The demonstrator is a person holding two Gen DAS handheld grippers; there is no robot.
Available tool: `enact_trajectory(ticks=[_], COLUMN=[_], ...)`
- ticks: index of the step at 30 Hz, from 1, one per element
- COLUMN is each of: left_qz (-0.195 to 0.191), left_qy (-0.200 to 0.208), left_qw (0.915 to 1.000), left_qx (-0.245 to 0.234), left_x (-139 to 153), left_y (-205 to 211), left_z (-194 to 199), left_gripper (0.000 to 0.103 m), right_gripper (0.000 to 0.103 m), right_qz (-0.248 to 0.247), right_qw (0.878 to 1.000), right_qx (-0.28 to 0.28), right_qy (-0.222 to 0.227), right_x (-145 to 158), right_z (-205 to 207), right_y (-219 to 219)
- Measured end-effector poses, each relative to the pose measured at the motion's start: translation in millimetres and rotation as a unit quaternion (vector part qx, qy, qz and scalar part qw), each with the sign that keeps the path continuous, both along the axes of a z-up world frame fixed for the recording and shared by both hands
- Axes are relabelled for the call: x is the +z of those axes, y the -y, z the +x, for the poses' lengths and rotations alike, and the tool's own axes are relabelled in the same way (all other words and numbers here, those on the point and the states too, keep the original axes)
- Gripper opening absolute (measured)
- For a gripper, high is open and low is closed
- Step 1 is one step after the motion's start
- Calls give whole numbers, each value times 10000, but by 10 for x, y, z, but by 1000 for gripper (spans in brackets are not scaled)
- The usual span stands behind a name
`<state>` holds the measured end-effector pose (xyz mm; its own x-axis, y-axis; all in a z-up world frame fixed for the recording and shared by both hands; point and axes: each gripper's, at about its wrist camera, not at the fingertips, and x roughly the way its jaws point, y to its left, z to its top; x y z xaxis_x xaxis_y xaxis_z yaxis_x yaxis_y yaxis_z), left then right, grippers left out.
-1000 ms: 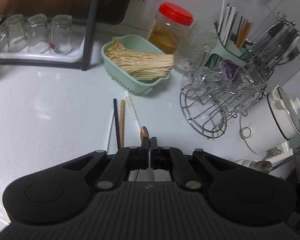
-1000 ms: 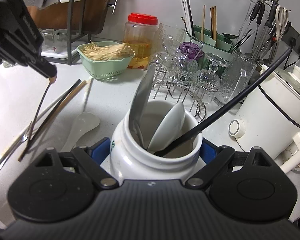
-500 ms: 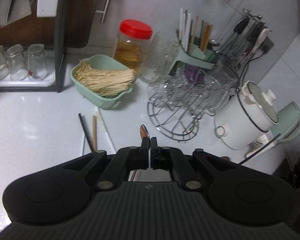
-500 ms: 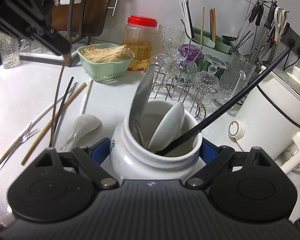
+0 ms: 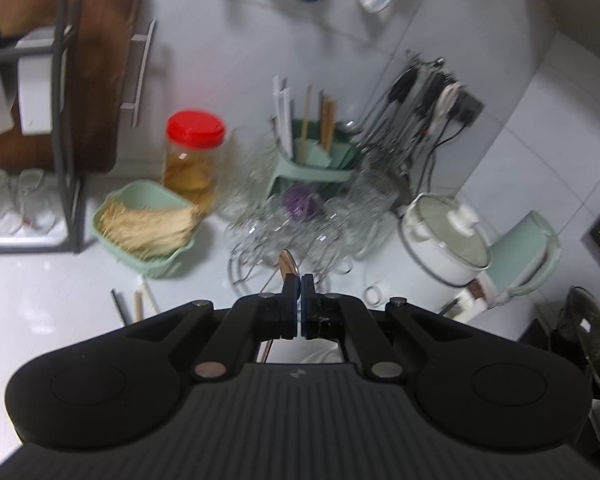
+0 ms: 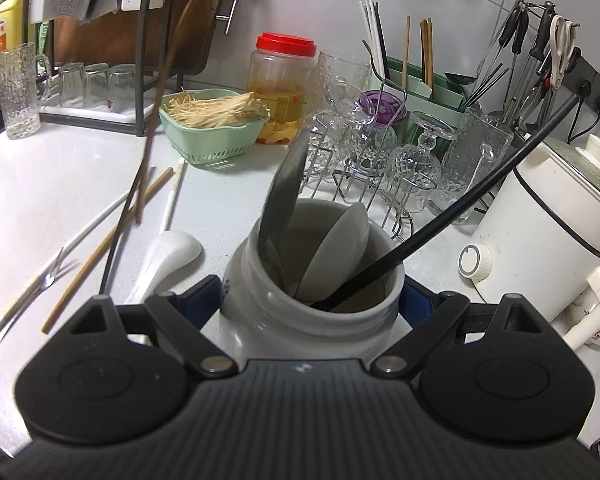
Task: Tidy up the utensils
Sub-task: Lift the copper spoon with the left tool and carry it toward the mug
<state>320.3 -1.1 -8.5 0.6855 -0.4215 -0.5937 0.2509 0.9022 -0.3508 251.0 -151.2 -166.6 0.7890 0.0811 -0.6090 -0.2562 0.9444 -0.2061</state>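
Note:
My left gripper (image 5: 298, 288) is shut on a thin copper-coloured spoon (image 5: 287, 264), whose bowl sticks out past the fingertips. In the right wrist view the same spoon (image 6: 160, 92) hangs blurred in the air above the counter's left side, its lower end over the loose chopsticks (image 6: 112, 240). My right gripper (image 6: 312, 296) is shut on a white ceramic jar (image 6: 312, 320), with a blue pad on each side. The jar holds a metal scoop (image 6: 284, 192), a white ceramic spoon (image 6: 340, 248) and a long black handle (image 6: 460, 208). Another white spoon (image 6: 168, 256) and a fork (image 6: 32, 292) lie on the counter.
A green basket of noodles (image 6: 216, 128), a red-lidded jar (image 6: 282, 80) and a wire rack of glasses (image 6: 380, 148) stand behind the jar. A white cooker (image 6: 560, 232) is at the right. A green chopstick holder (image 6: 420, 88) and a rack of tumblers (image 6: 96, 84) line the wall.
My left gripper has risen with the copper spoon, lifting its lower end off the counter and swinging it toward the jar. The right gripper and the jar have not moved.

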Motion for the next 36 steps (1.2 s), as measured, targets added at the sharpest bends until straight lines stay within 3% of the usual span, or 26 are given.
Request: enact_trajectory(ticks=[9, 15, 24, 36], left_qz=[-242, -289, -155, 101], left_qy=[526, 625, 410, -77], left_qw=[9978, 9953, 9926, 9935], left_qx=[-333, -684, -1136, -1127], left_x=[448, 524, 340, -110], left_y=[189, 398, 658, 721], left_z=[-76, -90, -126, -39], left_gripper=[1, 1, 1, 1], right_gripper=[93, 93, 93, 93], right_qz=[20, 31, 106, 152], right_qw=[9999, 9999, 9999, 9997], right_qx=[-117, -151, -86, 98], right_qy=[-9, -13, 45, 133], right_x=[0, 0, -8, -1], right_z=[7, 11, -24, -53], right_y=[-31, -27, -4, 25])
